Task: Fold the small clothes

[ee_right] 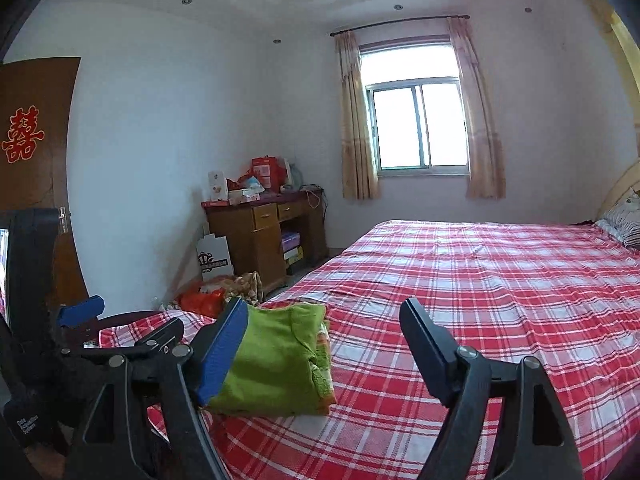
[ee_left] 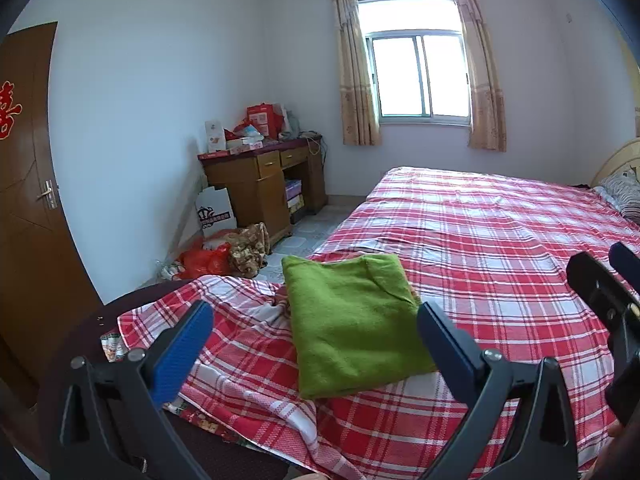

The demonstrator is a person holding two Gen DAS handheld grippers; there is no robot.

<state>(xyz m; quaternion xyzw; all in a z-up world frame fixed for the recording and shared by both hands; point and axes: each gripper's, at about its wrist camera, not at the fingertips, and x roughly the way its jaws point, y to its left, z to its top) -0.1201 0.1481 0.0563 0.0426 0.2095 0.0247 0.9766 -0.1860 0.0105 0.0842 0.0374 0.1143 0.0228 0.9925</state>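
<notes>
Folded green fleece garment [ee_left: 352, 320] lies flat on red-and-white plaid bedsheet [ee_left: 500, 240], ahead of left gripper [ee_left: 316, 344], between its spread fingers, not touched. Right gripper [ee_right: 324, 344] also released, empty; garment ahead, beside its left finger [ee_right: 222, 352]. Orange-patterned cloth [ee_right: 325, 380] peeks from beneath. Judgement: fold looks finished. Next calls for fetching another piece; none visible nearby.

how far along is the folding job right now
Done: the green fleece garment lies folded in a neat rectangle on the red plaid bedsheet. In hand: nothing; the left gripper and right gripper are open and empty. Left: no other unfolded clothes clearly visible.
</notes>
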